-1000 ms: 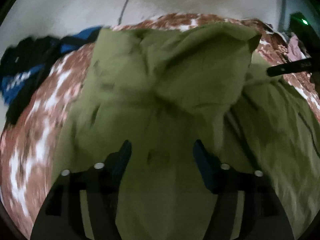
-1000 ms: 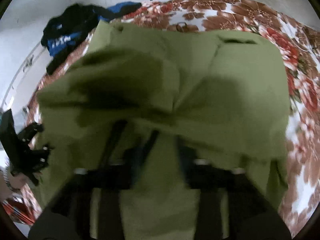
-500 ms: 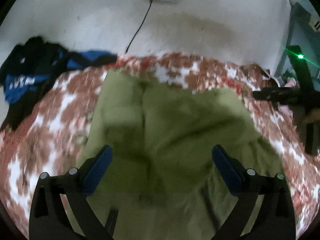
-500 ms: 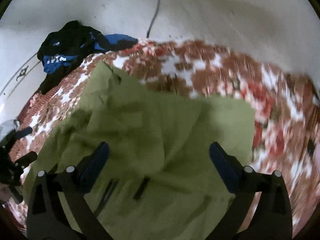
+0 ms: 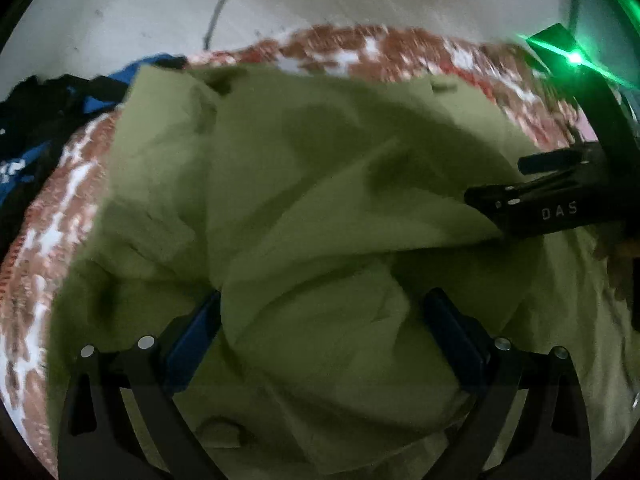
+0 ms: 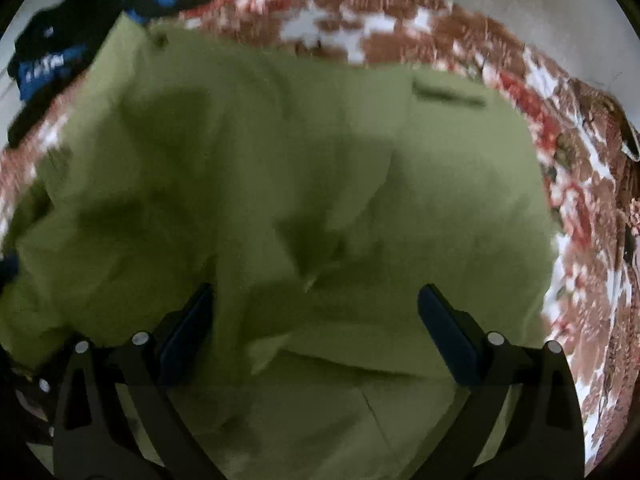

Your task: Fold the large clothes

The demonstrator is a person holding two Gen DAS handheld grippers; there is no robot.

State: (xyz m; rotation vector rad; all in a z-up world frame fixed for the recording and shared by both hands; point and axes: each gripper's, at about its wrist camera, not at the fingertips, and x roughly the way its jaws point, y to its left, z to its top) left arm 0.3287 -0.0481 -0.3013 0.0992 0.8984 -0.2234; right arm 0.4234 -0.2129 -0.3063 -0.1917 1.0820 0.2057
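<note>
A large olive green garment (image 5: pixel 304 208) lies crumpled on a red and white floral bedspread (image 5: pixel 64 184); it fills the right wrist view too (image 6: pixel 304 184). My left gripper (image 5: pixel 324 320) is open, low over the garment, with a raised fold of cloth between its spread fingers. My right gripper (image 6: pixel 316 312) is open and low over the cloth, holding nothing. The right gripper's black body also shows in the left wrist view (image 5: pixel 552 208), at the garment's right side.
A black and blue garment (image 6: pixel 52 56) lies at the bed's far left, also in the left wrist view (image 5: pixel 36 128). A white wall with a hanging cable (image 5: pixel 220 4) is behind. A green light (image 5: pixel 574 56) glows on a black stand at the right.
Both grippers let go of the green cloth and opened wide half a second ago, then dropped back low over the garment. The folded-over cloth now lies on the bed.
</note>
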